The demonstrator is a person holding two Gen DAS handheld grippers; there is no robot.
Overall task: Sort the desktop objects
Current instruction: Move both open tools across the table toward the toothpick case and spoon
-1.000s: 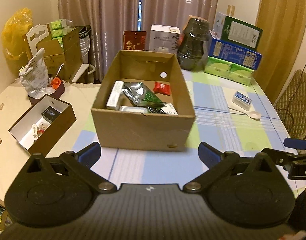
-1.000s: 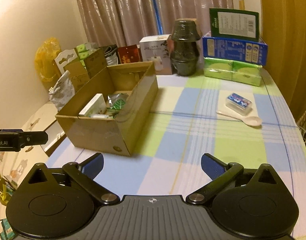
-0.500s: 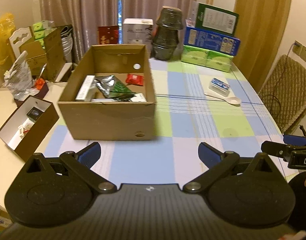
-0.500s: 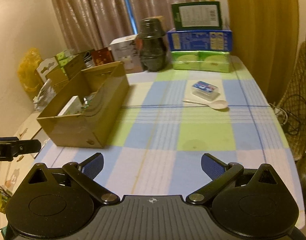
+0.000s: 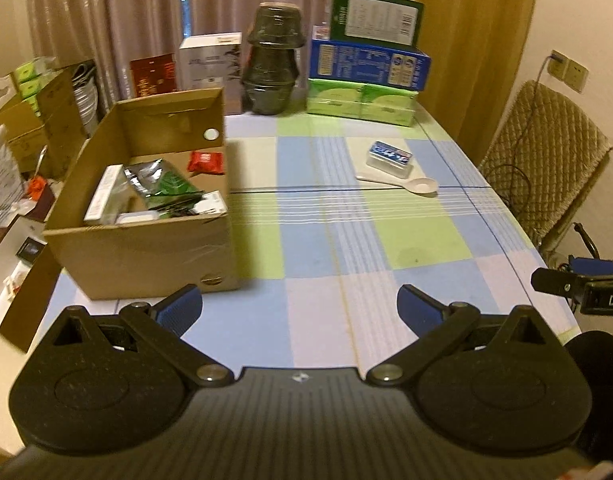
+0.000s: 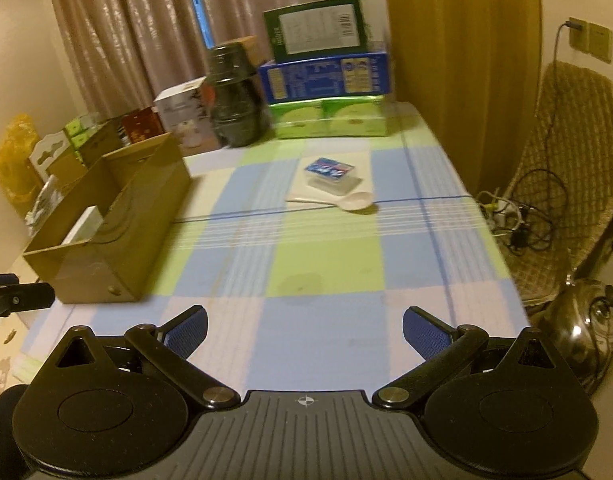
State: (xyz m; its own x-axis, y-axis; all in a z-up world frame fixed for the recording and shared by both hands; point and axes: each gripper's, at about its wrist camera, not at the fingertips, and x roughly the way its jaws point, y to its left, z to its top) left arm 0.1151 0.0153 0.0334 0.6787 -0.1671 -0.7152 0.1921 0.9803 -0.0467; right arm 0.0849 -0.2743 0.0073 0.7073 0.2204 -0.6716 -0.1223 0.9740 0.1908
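Across the lower part of both wrist views I see my two claws spread wide with nothing between the blue pads: the left gripper (image 5: 299,306) and the right gripper (image 6: 305,330) both hang above the near edge of the checked tablecloth (image 5: 326,248). At left of centre in the left view sits the cardboard box (image 5: 146,248), already holding packets and a white carton, so I judge it to be the sorting bin. Right of centre lie the leftovers: a small clear plastic box (image 5: 389,157) with a blue label, and a white spoon (image 5: 410,184) just beside it. I would guess they come next, so I hold both claws ready and unloaded.
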